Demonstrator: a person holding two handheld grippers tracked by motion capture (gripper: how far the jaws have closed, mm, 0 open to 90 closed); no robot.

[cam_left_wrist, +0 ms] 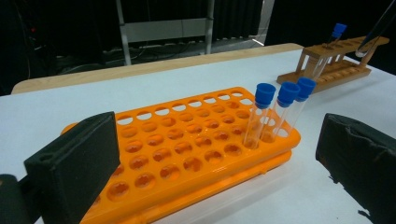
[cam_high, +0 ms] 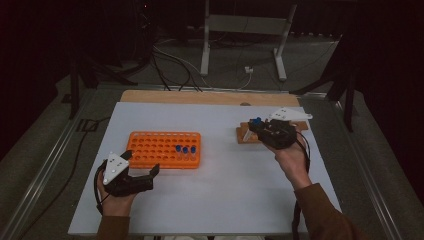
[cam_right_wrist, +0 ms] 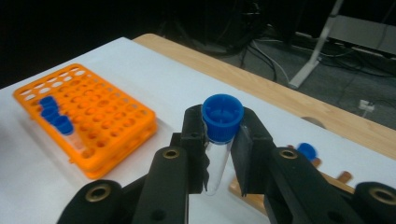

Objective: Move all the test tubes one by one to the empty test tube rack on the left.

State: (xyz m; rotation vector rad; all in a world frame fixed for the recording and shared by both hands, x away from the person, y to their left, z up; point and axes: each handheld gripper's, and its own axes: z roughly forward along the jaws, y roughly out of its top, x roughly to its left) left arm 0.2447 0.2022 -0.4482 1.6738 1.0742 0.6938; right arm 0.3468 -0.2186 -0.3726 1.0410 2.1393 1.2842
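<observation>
An orange tube rack (cam_high: 160, 147) (cam_left_wrist: 187, 140) (cam_right_wrist: 88, 114) lies left of centre on the white table, with three blue-capped tubes (cam_high: 185, 151) (cam_left_wrist: 280, 112) (cam_right_wrist: 53, 116) upright in holes at its right end. A wooden rack (cam_high: 245, 134) (cam_left_wrist: 334, 63) stands to the right with one blue-capped tube (cam_left_wrist: 332, 42) (cam_right_wrist: 306, 150) in it. My right gripper (cam_high: 256, 125) (cam_right_wrist: 223, 140) hovers over the wooden rack, shut on a clear blue-capped tube (cam_right_wrist: 220, 135). My left gripper (cam_high: 142, 162) (cam_left_wrist: 215, 154) rests open at the orange rack's near left corner, nothing between its pads.
A wooden board (cam_high: 210, 97) edges the table's far side. Beyond it are a metal stand's legs (cam_high: 242, 45) and cables (cam_high: 175, 65) on the floor. White tabletop (cam_high: 225, 190) lies bare between my two hands.
</observation>
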